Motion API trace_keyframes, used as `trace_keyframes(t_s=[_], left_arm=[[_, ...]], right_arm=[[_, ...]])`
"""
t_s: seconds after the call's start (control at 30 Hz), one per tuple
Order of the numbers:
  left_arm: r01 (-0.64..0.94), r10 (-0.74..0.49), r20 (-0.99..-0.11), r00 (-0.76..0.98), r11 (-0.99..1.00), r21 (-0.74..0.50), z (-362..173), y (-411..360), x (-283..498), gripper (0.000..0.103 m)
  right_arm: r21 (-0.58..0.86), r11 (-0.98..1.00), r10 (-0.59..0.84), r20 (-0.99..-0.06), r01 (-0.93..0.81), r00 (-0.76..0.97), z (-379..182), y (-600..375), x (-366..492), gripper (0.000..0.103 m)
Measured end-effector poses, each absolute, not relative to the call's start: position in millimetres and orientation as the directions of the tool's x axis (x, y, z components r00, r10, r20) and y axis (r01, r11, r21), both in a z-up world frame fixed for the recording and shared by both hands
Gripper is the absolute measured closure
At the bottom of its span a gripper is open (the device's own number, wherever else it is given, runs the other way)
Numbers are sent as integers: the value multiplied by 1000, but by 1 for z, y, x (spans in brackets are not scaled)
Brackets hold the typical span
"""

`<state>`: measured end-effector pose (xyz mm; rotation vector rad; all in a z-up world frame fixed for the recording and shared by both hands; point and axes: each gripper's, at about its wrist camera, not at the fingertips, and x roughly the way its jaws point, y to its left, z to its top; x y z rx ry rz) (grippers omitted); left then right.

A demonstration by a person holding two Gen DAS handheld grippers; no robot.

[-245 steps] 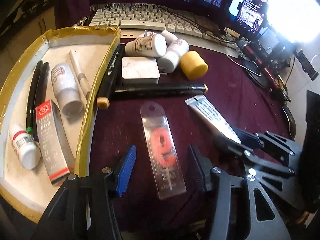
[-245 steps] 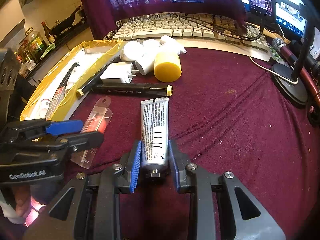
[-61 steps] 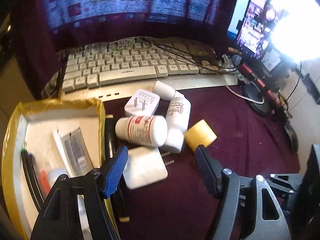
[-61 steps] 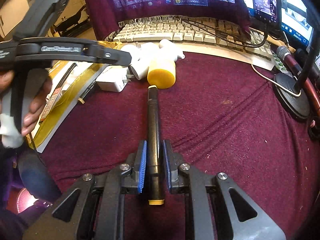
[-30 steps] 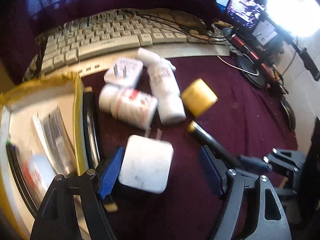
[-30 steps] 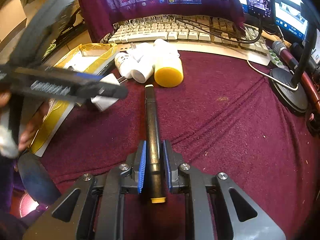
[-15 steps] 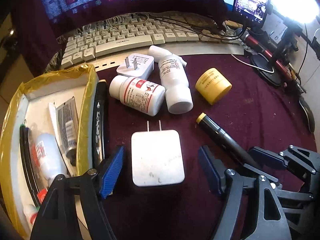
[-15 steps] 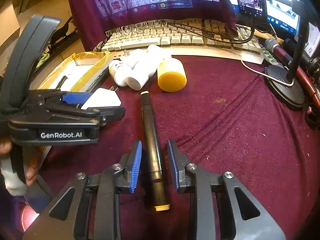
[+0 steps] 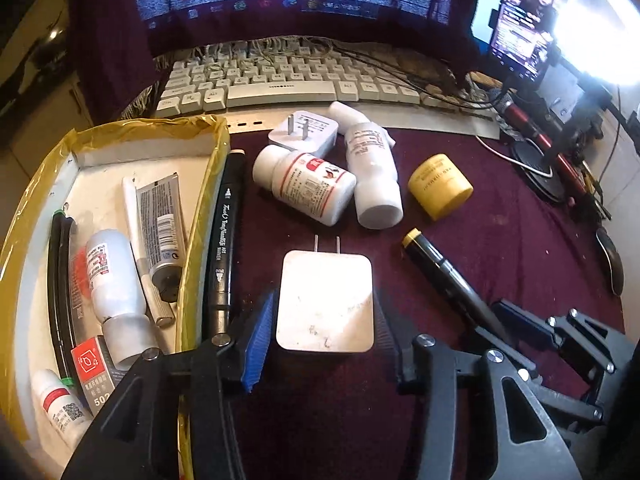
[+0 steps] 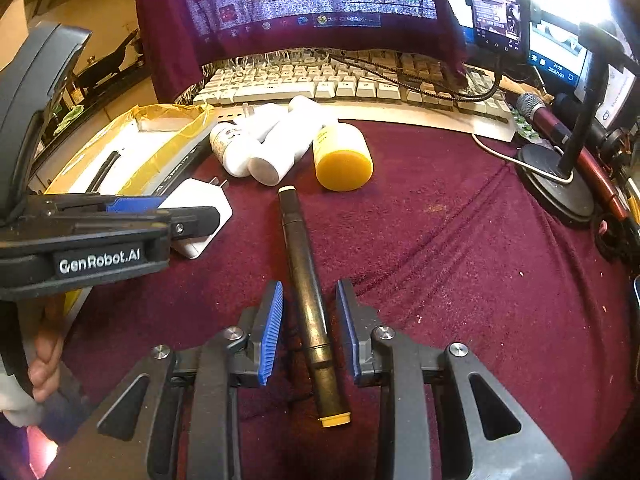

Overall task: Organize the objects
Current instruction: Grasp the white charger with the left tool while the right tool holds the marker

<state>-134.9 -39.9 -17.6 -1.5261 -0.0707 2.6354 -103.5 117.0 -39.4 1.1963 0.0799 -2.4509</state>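
My left gripper [image 9: 324, 340] straddles the white charger [image 9: 325, 300], jaws closing; pads sit just beside its flat sides, not yet pressing. I took it square-on so the prongs point away and the flat sides meet the pads.

My right gripper [image 10: 310, 328] is partly open around the black marker [image 10: 306, 300], which lies on the table [image 10: 460, 280] untouched by either pad.

Farther out: the yellow-lined tray [image 9: 132, 128] on the left already holds tubes and bottles, so that is my likely destination. Two white bottles [image 9: 308, 186] and a yellow jar [image 9: 440, 186] lie loose near the keyboard [image 9: 288, 84], still to sort.
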Motion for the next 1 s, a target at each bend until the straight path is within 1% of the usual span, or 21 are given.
trace_keyframes(t_s=[0.17, 0.2, 0.27, 0.37, 0.6, 0.8, 0.83, 0.9, 0.93, 1.0], left_arm=[[-49, 71, -871, -486, -997, -54, -19, -36, -137, 60], [-47, 68, -870, -488, -998, -51, -20, -36, -137, 60], [-47, 67, -866, -495, -998, -50, -19, -36, -136, 62], [-70, 46, -871, -489, -997, -14, -21, -34, -134, 63], [-71, 26, -871, -491, -997, 10, -22, -30, -133, 64], [-68, -2, -862, -507, -997, 42, -24, -26, -132, 64], [-67, -1, -857, -515, -997, 41, -23, -26, -130, 64], [-71, 33, -856, -516, -997, 5, -21, -26, -127, 64], [-75, 51, -860, -509, -997, -14, -22, -26, -126, 64], [-72, 48, -858, -511, -997, -12, -22, -23, -123, 64]], right_arm=[[125, -916, -334, -761, 380, -556, -40, 116, -102, 78], [120, -917, -331, -760, 380, -559, -40, 116, -102, 79], [104, -920, -318, -759, 377, -568, -40, 116, -101, 85], [111, -919, -325, -758, 379, -565, -41, 117, -101, 85], [119, -919, -329, -756, 376, -566, -41, 117, -102, 85], [85, -919, -312, -754, 385, -578, -41, 114, -100, 85], [93, -919, -317, -751, 382, -579, -41, 115, -100, 85], [118, -921, -327, -750, 371, -575, -41, 119, -100, 90], [141, -920, -341, -749, 365, -568, -40, 122, -101, 90], [185, -914, -369, -747, 361, -552, -40, 127, -102, 90]])
